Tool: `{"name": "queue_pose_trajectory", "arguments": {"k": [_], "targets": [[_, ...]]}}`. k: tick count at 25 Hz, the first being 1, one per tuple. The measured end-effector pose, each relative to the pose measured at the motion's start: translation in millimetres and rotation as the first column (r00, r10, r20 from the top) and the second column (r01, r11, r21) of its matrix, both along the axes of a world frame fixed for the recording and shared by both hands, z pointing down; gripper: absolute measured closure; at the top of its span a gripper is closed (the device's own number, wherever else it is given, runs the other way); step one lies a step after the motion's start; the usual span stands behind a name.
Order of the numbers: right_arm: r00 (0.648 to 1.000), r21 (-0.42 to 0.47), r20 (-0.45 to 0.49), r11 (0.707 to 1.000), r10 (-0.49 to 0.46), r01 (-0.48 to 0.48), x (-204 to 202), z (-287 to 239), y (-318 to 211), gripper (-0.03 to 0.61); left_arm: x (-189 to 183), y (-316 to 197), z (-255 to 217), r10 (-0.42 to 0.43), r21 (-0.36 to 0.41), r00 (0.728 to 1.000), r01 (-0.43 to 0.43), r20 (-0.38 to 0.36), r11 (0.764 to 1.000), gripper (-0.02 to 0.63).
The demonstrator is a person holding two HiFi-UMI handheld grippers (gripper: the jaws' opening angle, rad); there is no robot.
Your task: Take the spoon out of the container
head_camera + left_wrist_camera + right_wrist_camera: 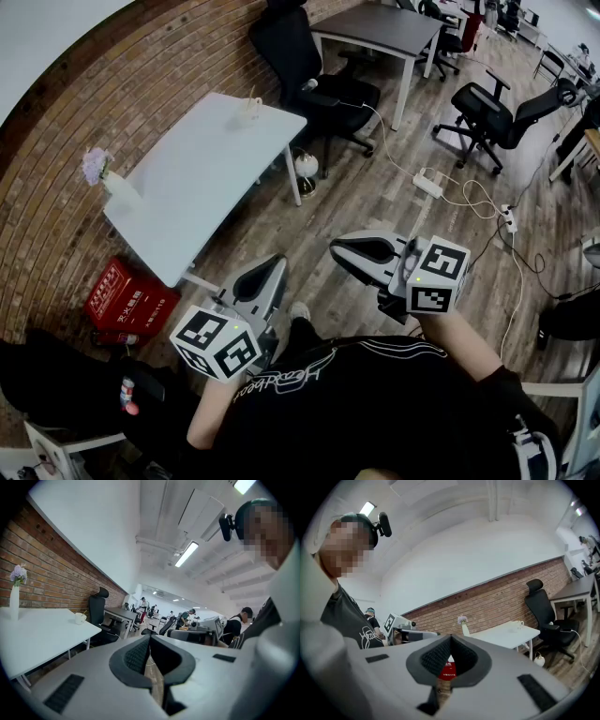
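A small white cup (248, 111) stands near the far end of the white table (202, 178), with a thin handle sticking up out of it, probably the spoon. The cup also shows small in the left gripper view (80, 617) and in the right gripper view (516, 624). Both grippers are held in front of my body over the wooden floor, well short of the table. My left gripper (272, 267) is shut with nothing between its jaws. My right gripper (345, 248) is likewise shut and empty, pointing left across the left one.
A white vase of lilac flowers (108, 178) stands at the table's near left corner. A red box (129, 302) lies on the floor under that end. Black office chairs (300, 56), a dark desk (380, 28) and a power strip with cables (427, 185) lie beyond.
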State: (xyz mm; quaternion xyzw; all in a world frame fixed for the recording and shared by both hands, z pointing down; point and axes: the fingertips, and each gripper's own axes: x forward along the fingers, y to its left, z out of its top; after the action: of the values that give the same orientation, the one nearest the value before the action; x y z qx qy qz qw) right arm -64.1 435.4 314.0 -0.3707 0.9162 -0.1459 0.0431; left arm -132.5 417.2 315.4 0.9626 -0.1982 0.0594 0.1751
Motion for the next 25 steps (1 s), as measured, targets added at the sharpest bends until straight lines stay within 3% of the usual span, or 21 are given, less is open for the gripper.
{"name": "queue_pose_trajectory", "arguments": {"k": [12,16,21,25], "targets": [[1.0,-0.045,0.01,0.999,0.018,-0.018,4.4,11.7,-9.6,0.581,0.5,-8.4,9.7,0.01,-0.02,1.0,-0.01,0.003,1.0,0.607],[1.0,-0.057,-0.005,0.998,0.028,-0.028,8.2,21.6,-30.5,0.581,4.9,-30.6,16.1,0.02,-0.032,1.0,-0.02,-0.014,0.999,0.607],[0.995,-0.106,0.089,0.994,0.046,-0.036,23.7,30.7,-68.3,0.581,18.0,-68.4,29.0,0.039,-0.04,0.999,-0.04,-0.023,0.998,0.607],[0.993,-0.127,0.102,0.991,0.053,-0.04,36.4,30.2,-117.9,0.581,25.5,-115.9,30.8,0.04,-0.052,0.999,-0.042,-0.029,0.998,0.607]]}}
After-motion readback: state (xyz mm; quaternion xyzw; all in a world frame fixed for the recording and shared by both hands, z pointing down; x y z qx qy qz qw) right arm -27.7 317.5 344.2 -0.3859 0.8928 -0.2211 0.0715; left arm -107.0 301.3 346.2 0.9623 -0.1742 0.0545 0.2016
